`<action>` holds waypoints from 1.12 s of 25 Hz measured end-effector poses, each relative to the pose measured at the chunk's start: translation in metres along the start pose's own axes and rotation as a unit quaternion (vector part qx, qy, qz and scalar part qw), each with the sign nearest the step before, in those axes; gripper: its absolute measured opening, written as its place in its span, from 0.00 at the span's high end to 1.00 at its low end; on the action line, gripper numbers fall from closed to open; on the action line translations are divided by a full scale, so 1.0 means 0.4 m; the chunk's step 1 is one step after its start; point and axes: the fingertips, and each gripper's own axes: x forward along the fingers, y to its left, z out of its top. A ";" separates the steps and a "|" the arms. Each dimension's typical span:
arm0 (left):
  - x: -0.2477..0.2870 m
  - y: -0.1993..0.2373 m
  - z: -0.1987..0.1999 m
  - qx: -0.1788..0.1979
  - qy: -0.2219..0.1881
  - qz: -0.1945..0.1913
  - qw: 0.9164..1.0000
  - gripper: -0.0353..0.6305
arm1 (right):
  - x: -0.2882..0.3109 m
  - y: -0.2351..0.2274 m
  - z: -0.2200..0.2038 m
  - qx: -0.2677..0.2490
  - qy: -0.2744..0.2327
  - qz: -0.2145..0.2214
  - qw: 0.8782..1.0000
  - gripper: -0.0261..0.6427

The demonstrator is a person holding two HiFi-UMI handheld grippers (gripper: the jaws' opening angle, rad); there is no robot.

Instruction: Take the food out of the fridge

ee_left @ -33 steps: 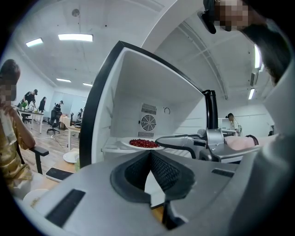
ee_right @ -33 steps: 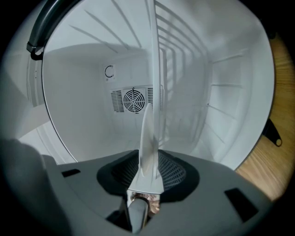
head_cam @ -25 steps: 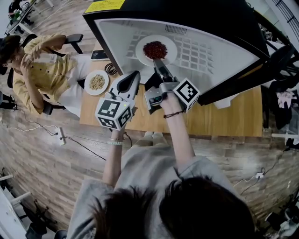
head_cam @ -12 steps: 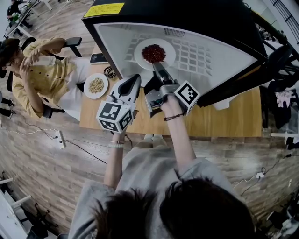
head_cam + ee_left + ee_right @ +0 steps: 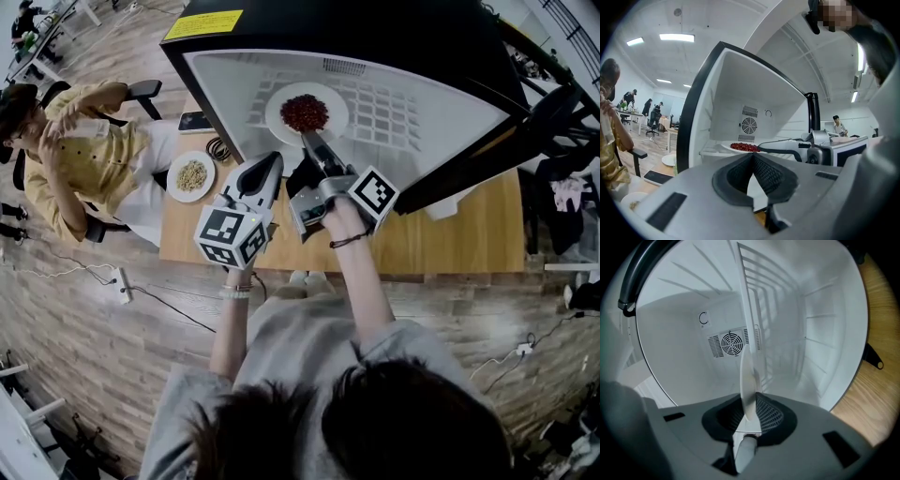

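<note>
Wooden planks covered the floor (image 5: 84, 309), and on them stood a wooden table (image 5: 459, 239) bearing a small fridge (image 5: 412, 33), black outside and white inside, its mouth open toward the person. Inside the fridge, on the wire shelf (image 5: 398, 108), sat a white plate (image 5: 338, 105) heaped with red food (image 5: 305, 112).

The right gripper (image 5: 306, 138) reached level into the fridge's mouth, to the plate's near edge. Its jaws were closing on the rim, which stood edge-on between them in the right gripper view, a pad up against each side of it.

The left gripper (image 5: 270, 164) was held just outside the fridge, at the left of its opening. Its jaws were pressed together with nothing between them. In the left gripper view the red food showed deeper inside the fridge, in front of the round fan grille (image 5: 748, 125) on the back wall.

Left of the fridge, on the table, lay a second plate (image 5: 190, 175) of pale food, a dark phone (image 5: 194, 121) and a coil of cable (image 5: 219, 147). Farther left of the fridge, off the table, a person in a yellow shirt (image 5: 89, 155) sat on a chair (image 5: 145, 86).
</note>
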 end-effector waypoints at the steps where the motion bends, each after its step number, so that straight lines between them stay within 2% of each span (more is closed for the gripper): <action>1: 0.000 -0.002 0.002 0.001 -0.001 -0.001 1.000 0.94 | -0.002 0.002 -0.001 0.000 0.002 0.001 1.000 0.87; 12: -0.012 -0.025 0.037 0.019 -0.011 -0.021 1.000 0.94 | -0.034 0.081 -0.005 -0.028 0.040 0.034 0.998 0.87; 22: -0.046 -0.098 0.038 0.043 -0.002 -0.054 0.998 0.94 | -0.106 0.119 -0.032 -0.022 0.091 0.052 0.994 0.87; 28: -0.070 -0.127 0.032 0.034 -0.004 -0.065 0.997 0.94 | -0.151 0.123 -0.042 -0.023 0.104 0.054 0.993 0.88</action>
